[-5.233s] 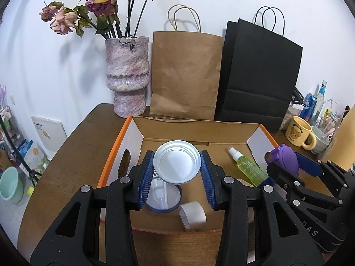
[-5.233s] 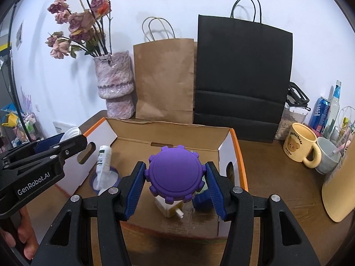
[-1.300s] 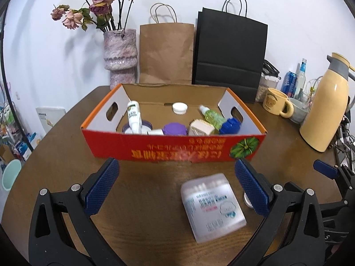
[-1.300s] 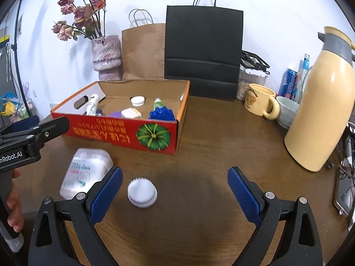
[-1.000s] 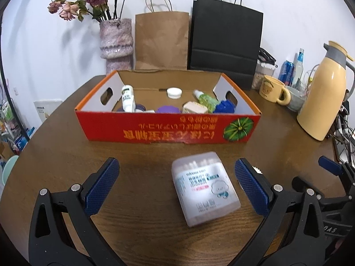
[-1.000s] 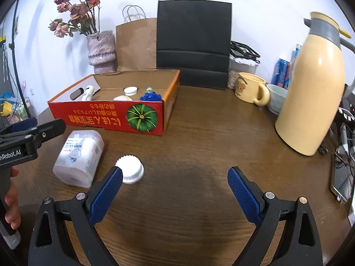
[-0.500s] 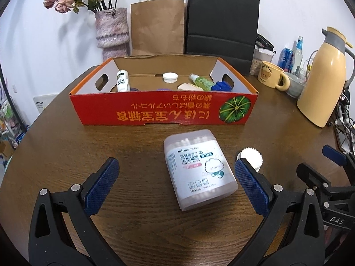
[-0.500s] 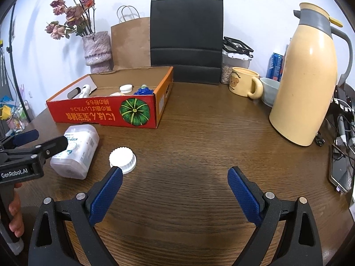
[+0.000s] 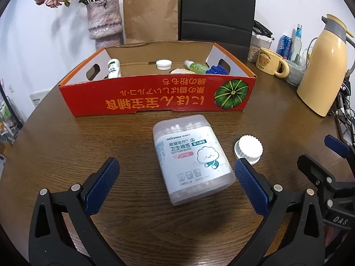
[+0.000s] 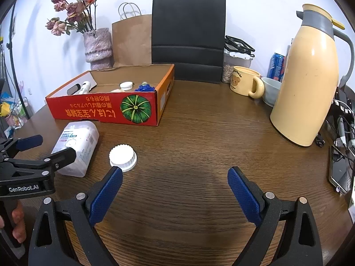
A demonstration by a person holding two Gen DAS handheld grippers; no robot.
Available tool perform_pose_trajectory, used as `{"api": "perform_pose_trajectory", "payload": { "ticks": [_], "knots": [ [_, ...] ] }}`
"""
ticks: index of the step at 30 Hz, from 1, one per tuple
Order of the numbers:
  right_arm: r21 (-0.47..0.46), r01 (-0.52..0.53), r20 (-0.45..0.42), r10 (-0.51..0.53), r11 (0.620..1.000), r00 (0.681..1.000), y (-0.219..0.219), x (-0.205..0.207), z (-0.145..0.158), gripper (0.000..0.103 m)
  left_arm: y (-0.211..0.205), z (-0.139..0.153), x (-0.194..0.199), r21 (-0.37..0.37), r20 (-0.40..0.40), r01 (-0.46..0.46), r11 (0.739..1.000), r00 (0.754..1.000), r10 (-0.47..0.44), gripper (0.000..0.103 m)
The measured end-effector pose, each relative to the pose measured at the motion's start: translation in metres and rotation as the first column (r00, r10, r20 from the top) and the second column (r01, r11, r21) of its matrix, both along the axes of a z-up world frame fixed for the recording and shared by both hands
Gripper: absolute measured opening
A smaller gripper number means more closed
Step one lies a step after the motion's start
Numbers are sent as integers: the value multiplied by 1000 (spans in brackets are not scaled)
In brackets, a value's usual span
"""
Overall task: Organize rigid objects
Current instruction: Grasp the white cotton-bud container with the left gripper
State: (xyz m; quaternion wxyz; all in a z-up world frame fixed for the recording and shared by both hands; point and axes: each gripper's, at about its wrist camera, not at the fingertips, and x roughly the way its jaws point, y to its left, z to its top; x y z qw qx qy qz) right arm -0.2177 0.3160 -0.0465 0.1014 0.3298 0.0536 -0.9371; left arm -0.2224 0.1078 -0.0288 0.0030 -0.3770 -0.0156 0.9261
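Left wrist | cotton-bud box [image 9: 192, 158] flat, long axis toward carton [image 9: 155, 97]

Red box [image 9: 155, 102] – orange lettering, green pumpkin print; white cap [image 9: 248, 149]; blue-padded black fingers [image 9: 102, 184].

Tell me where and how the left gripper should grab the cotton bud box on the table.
Grip the cotton bud box across its two long side walls, near mid-length, coming from above. It lies flat, label up, roughly along the open left gripper, so the narrower span suits the jaws. The white cap beside it leaves room.
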Motion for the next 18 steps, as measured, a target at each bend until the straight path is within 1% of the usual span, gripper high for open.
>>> {"api": "perform_pose_trajectory", "payload": {
  "ticks": [5, 7, 8, 10, 11, 12, 14, 18],
  "knots": [
    [4, 12, 3, -12, 1000, 1000, 1, -1, 0, 99, 8, -6, -13, -7, 32, -11, 1000, 999, 11, 101],
    [4, 14, 3, -14, 1000, 1000, 1, -1, 0, 99, 9, -9, -17, -11, 48, -19, 1000, 999, 20, 95],
    [5, 15, 5, -15, 1000, 1000, 1, -2, -1, 99, 9, -11, -18, -14, 57, -24, 1000, 998, 25, 89],
    [5, 17, 8, -17, 1000, 1000, 1, -2, -1, 99, 8, -14, -21, 1, 77, -30, 1000, 997, 29, 84],
    [4, 18, 8, -18, 1000, 1000, 1, -3, -1, 99, 8, -15, -22, 9, 83, -26, 1000, 996, 25, 78],
    [4, 19, 9, -19, 1000, 1000, 1, -3, -1, 99, 8, -16, -23, 14, 86, -22, 1000, 996, 21, 68],
    [6, 22, 10, -22, 1000, 1000, 1, -3, -2, 99, 8, -17, -22, 5, 86, -25, 1000, 996, 25, 62],
    [7, 31, 12, -31, 999, 999, 1, -4, -2, 99, 4, -16, -22, 25, 87, -19, 1000, 996, 17, 62]
  ]
}}
